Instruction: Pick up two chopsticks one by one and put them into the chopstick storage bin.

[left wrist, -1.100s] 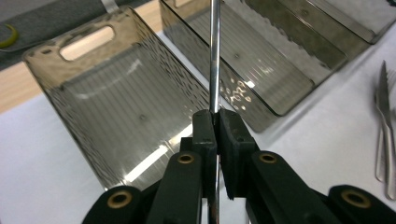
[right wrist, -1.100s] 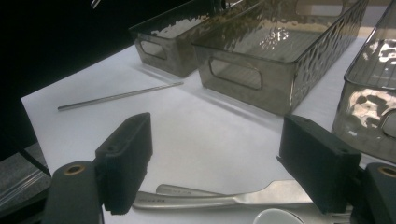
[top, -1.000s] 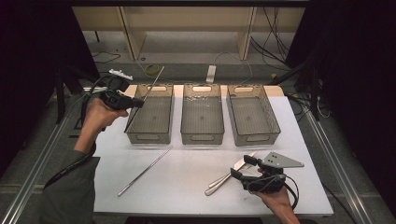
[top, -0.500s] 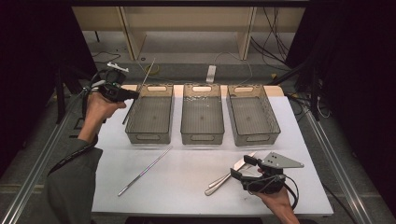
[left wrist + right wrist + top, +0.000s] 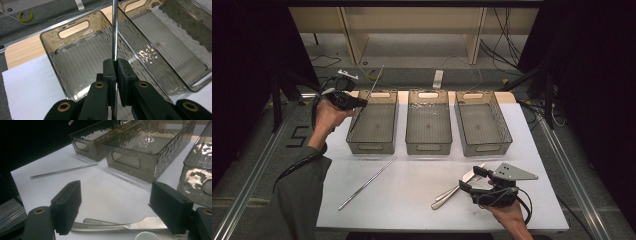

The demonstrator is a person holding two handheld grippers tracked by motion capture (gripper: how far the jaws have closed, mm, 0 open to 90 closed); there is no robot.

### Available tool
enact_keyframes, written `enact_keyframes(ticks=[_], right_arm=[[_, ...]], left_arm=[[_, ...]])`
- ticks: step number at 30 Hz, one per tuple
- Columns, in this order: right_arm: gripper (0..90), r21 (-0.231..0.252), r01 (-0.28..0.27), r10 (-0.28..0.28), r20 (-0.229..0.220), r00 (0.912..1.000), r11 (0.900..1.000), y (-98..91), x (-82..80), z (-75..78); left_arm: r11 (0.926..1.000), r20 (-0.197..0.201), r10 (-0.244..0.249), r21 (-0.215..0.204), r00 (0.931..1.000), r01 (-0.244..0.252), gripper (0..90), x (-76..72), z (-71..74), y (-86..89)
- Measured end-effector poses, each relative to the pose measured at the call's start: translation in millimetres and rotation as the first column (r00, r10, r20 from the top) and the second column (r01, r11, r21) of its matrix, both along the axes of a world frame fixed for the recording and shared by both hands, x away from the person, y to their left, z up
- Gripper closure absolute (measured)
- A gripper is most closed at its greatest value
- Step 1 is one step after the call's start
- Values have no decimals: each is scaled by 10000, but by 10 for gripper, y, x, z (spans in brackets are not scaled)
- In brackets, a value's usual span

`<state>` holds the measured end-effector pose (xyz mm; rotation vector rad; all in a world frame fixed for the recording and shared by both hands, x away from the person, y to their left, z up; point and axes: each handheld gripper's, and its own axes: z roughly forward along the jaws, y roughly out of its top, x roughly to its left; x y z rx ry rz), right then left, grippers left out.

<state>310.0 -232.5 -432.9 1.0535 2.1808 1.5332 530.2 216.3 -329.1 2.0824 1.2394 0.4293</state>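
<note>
My left gripper (image 5: 361,103) hangs over the near-left edge of the left bin (image 5: 373,145), shut on a thin metal rod (image 5: 374,82) that slants up and away. In the left gripper view the jaws (image 5: 115,62) pinch that rod (image 5: 114,30) above the bin's inside (image 5: 75,57). A second rod (image 5: 367,183) lies on the white table. My right gripper (image 5: 469,178) stands open at the front right. Its jaws (image 5: 120,200) straddle a table knife (image 5: 120,226), with a spoon (image 5: 147,236) beside it.
Three smoky see-through bins stand in a row at the back: left, middle (image 5: 428,145) and right (image 5: 482,145). The white mat (image 5: 412,200) has free room between the loose rod and the cutlery (image 5: 452,192). Wooden table edge (image 5: 22,52) lies behind the bins.
My left gripper, still holding the rod, drew back to the left and then moved right again to the left bin's edge. The right gripper has stayed still.
</note>
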Motion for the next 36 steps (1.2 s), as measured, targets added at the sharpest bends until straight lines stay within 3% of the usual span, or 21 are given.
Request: enact_keyframes(ticks=[9, 21, 26, 36], right_arm=[[263, 40, -6, 6, -66, 10000, 10000, -7, 1, -3], [263, -59, -59, 59, -8, 10000, 10000, 1, -2, -5], [263, -58, -41, 41, -16, 10000, 10000, -3, -5, -5], [263, -22, -11, 11, -30, 10000, 10000, -9, -10, 0]], left_arm=[[9996, -69, 158, 241, 9999, -156, 849, 95, -168, -43], [9993, -285, 370, 118, 9989, -367, 849, 126, -466, -7], [9991, -326, 423, 46, 9986, -421, 849, 114, -519, -10], [9980, -585, 565, 321, 9967, -547, 847, 129, -669, -45]])
